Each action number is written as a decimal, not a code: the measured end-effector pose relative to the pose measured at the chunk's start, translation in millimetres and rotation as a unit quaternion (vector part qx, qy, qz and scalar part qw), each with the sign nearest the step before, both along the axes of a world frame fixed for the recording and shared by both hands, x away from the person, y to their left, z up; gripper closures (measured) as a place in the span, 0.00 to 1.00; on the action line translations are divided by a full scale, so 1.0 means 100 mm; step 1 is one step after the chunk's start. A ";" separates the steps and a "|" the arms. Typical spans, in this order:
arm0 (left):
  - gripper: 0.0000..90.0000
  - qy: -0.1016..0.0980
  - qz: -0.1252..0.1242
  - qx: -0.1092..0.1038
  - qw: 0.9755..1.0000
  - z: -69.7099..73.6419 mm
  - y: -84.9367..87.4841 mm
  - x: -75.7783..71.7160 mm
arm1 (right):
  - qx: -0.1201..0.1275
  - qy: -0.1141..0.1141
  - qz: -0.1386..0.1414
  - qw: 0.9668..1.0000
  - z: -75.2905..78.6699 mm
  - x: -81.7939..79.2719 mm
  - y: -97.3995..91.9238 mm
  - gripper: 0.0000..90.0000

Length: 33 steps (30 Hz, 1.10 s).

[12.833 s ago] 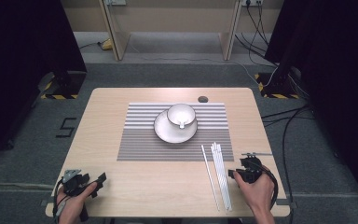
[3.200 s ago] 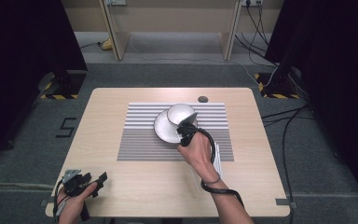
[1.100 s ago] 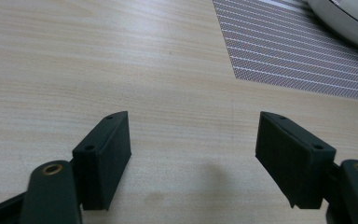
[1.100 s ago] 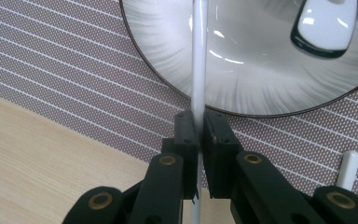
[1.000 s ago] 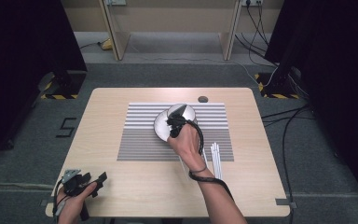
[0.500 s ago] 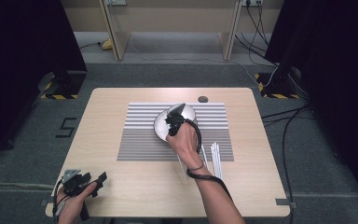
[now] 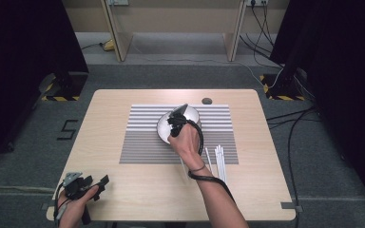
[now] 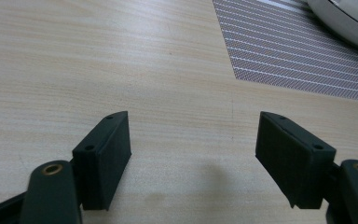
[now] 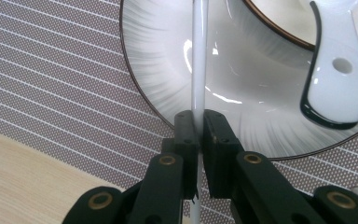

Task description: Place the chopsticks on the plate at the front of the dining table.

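Observation:
My right gripper (image 7: pixel 176 119) is over the near rim of the white plate (image 7: pixel 162 129) on the striped placemat (image 7: pixel 142 147). In the right gripper view its jaws (image 9: pixel 197 122) are shut on a thin white chopstick (image 9: pixel 199 60) that reaches across the plate (image 9: pixel 163 70). A white spoon handle with a dark edge (image 9: pixel 334 88) leans out of the bowl (image 9: pixel 284 16) on that plate. My left gripper (image 7: pixel 99 183) rests open at the table's front left corner, and its jaws (image 8: pixel 193 154) have only bare wood between them.
More white chopsticks (image 7: pixel 220 161) lie at the placemat's right edge, near the right forearm. A small dark round disc (image 7: pixel 206 100) sits behind the mat. The left gripper view catches the mat's corner (image 8: pixel 289 65) and the plate's edge (image 8: pixel 349 25).
The right gripper, earlier at the front right by the chopsticks, now holds one chopstick over the plate and has edged slightly left over the last second. The left gripper has not moved.

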<state>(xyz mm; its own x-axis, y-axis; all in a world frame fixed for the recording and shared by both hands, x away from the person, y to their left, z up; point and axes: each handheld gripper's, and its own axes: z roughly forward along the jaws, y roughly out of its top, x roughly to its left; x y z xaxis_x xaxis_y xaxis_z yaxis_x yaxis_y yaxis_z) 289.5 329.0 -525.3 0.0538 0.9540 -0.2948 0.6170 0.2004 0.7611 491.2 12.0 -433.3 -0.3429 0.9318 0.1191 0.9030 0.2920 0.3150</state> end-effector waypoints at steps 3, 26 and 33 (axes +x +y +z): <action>0.28 0.000 0.000 0.000 1.000 0.00 0.00 0.00 | 0.000 0.004 -0.003 1.000 -0.01 0.01 0.02 0.95; 0.28 -0.001 0.000 -0.002 1.000 0.00 0.00 0.00 | 0.003 -0.015 -0.013 1.000 -0.05 0.10 0.04 0.95; 0.28 -0.001 0.000 -0.003 1.000 0.00 0.01 0.00 | 0.009 -0.027 -0.017 0.999 -0.06 0.10 0.06 0.95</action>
